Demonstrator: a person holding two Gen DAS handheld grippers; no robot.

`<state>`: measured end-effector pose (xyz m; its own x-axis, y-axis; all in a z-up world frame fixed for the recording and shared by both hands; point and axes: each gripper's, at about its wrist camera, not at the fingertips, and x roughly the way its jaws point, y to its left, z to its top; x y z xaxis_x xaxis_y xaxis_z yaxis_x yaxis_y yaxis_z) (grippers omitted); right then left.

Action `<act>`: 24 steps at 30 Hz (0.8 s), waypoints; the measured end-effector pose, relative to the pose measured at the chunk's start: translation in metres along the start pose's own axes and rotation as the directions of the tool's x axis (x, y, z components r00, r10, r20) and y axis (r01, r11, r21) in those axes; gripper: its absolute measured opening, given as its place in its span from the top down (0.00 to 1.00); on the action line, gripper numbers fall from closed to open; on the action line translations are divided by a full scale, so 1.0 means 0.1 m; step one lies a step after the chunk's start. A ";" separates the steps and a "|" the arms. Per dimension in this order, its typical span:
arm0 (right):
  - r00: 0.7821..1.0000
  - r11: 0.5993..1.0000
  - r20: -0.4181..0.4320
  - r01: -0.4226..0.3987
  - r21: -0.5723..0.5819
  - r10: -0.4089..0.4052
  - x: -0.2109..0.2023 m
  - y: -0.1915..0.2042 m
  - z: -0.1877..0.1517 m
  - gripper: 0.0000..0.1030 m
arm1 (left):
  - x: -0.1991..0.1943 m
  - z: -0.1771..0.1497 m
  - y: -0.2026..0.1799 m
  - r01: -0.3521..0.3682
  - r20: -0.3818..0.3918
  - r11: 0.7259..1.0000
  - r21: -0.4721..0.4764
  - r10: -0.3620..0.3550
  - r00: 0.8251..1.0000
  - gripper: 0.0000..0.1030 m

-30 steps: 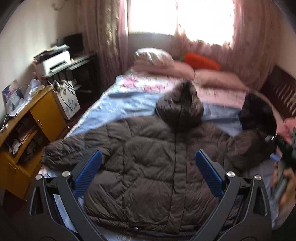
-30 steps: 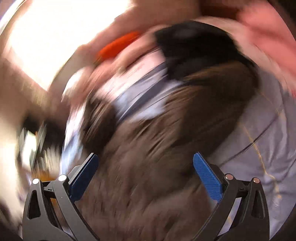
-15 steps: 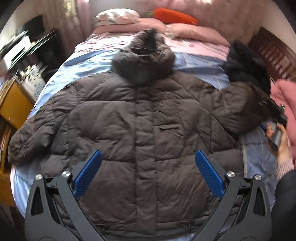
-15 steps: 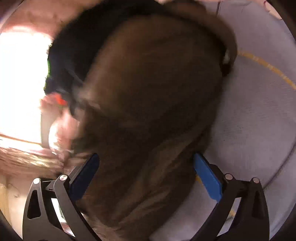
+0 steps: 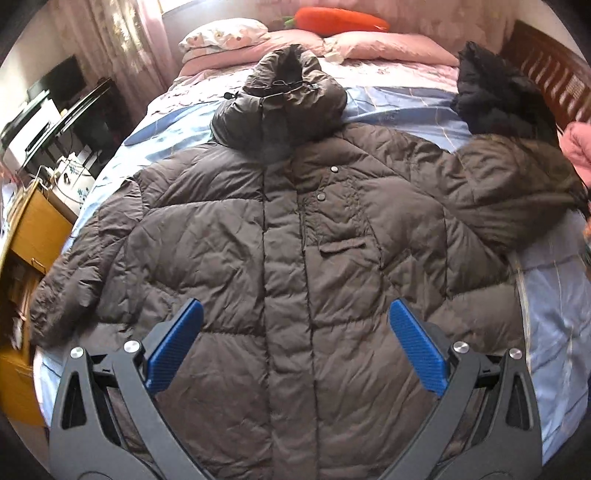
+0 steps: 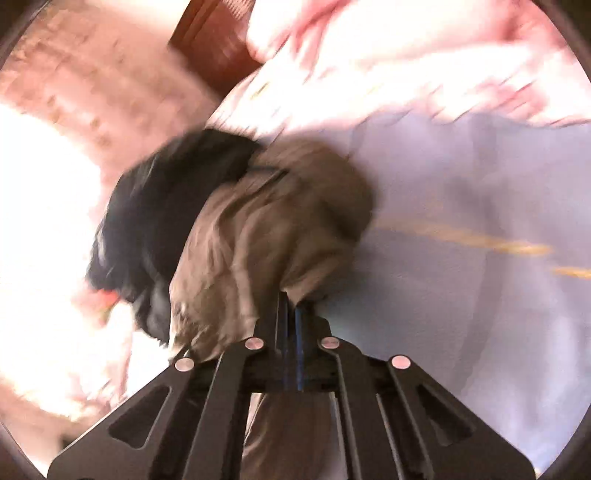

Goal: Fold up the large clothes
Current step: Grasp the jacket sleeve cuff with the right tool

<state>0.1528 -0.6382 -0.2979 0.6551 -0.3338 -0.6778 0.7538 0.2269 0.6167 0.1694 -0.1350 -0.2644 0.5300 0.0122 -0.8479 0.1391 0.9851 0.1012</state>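
A large brown hooded puffer jacket (image 5: 288, 240) lies face up on the bed, hood toward the pillows, sleeves spread out. My left gripper (image 5: 295, 347) is open and empty above the jacket's lower front. My right gripper (image 6: 290, 306) is shut on the brown cuff of the jacket's right sleeve (image 6: 273, 221), with the sleeve bunched ahead of its fingers. The right wrist view is blurred. That sleeve also shows in the left wrist view (image 5: 517, 192) at the far right.
A black garment (image 5: 491, 96) lies at the bed's right side by the wooden headboard (image 5: 546, 70). Pink pillows (image 5: 388, 48) and an orange carrot cushion (image 5: 340, 18) lie at the head. A yellow cabinet (image 5: 29, 229) and desk stand at the left.
My right gripper has closed on the sleeve cuff; it was open before. My left gripper has tilted down over the jacket and stayed open.
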 end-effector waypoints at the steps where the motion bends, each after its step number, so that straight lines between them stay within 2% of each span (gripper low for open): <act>1: 1.000 1.000 -0.008 0.009 -0.010 -0.009 -0.07 0.01 -0.01 0.97 | 0.07 0.03 -0.02 -0.017 0.019 1.000 -0.014 0.017 1.000 0.02; 3: 1.000 0.999 -0.009 0.028 -0.024 -0.028 -0.16 0.05 -0.01 0.97 | 0.18 0.08 -0.11 -0.050 0.042 0.999 -0.016 0.051 0.998 0.02; 4: 1.000 0.999 0.003 0.023 -0.023 -0.023 -0.19 0.00 0.06 0.97 | 0.23 0.09 -0.21 -0.064 0.027 0.998 0.010 0.064 0.998 0.02; 5: 0.999 0.999 0.032 0.029 -0.039 -0.027 -0.32 -0.09 0.12 0.95 | 0.25 0.08 -0.31 -0.061 0.012 0.997 0.044 0.060 0.998 0.02; 6: 0.997 0.997 0.064 0.047 -0.061 -0.043 -0.43 -0.12 0.16 0.88 | 0.25 0.06 -0.40 -0.048 0.009 0.996 0.076 0.048 0.999 0.02; 7: 0.996 0.996 0.067 0.057 -0.070 -0.052 -0.43 -0.08 0.25 0.45 | 0.21 0.02 -0.53 -0.036 0.018 0.993 0.112 0.034 0.999 0.02; 8: 0.997 0.996 0.052 0.053 -0.068 -0.050 -0.40 -0.15 0.33 0.06 | 0.18 -0.02 -0.63 -0.029 0.026 0.989 0.142 0.025 0.999 0.02; 10: 0.998 0.999 -0.059 -0.023 -0.030 0.021 -0.16 -0.27 0.41 0.01 | 0.14 -0.11 -0.83 -0.018 0.037 0.976 0.219 0.010 0.999 0.02; 12: 0.988 1.000 -0.156 -0.021 0.010 0.022 -0.07 -0.56 0.42 0.01 | 0.16 -0.20 -0.93 -0.043 0.039 0.964 0.264 0.033 0.999 0.02; 13: 0.974 0.999 -0.225 -0.013 0.037 0.021 0.12 -0.64 0.35 0.01 | 0.19 -0.22 -0.95 -0.057 0.029 0.961 0.271 0.051 0.998 0.02; 15: 0.949 0.994 -0.305 -0.054 0.099 0.082 0.31 -0.76 0.26 0.01 | 0.23 -0.23 -0.91 -0.048 -0.002 0.966 0.254 0.050 0.999 0.02; 16: 0.933 0.984 -0.333 -0.086 0.156 0.135 0.43 -0.84 0.18 0.06 | 0.23 -0.20 -0.84 -0.032 -0.018 0.973 0.228 0.037 0.999 0.02; 18: 0.924 0.979 -0.343 -0.113 0.171 0.166 0.52 -0.86 0.09 0.34 | 0.18 -0.15 -0.74 -0.011 -0.021 0.983 0.186 0.015 1.000 0.02; 19: 0.930 0.986 -0.337 -0.106 0.132 0.146 0.52 -0.82 0.07 0.70 | 0.12 -0.11 -0.66 -0.005 -0.013 0.987 0.162 0.008 1.000 0.02; 20: 0.935 0.988 -0.324 -0.112 0.110 0.142 0.49 -0.76 0.07 0.91 | 0.06 -0.07 -0.59 -0.006 -0.001 0.990 0.138 0.006 1.000 0.02; 22: 0.954 0.983 -0.242 -0.158 0.096 0.177 0.29 -0.59 0.09 0.94 | -0.07 0.00 -0.45 -0.008 0.024 0.995 0.094 0.006 1.000 0.02; 24: 0.964 0.973 -0.129 -0.231 0.026 0.232 -0.13 -0.18 0.10 0.95 | -0.21 0.08 -0.25 -0.014 0.043 0.999 0.036 0.012 0.999 0.02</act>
<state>0.1306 -0.6473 -0.2961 0.8131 -0.1509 -0.5622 0.5808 0.2740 0.7665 0.1614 -0.1614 -0.2454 0.5670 0.0170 -0.8235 0.1614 0.9781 0.1313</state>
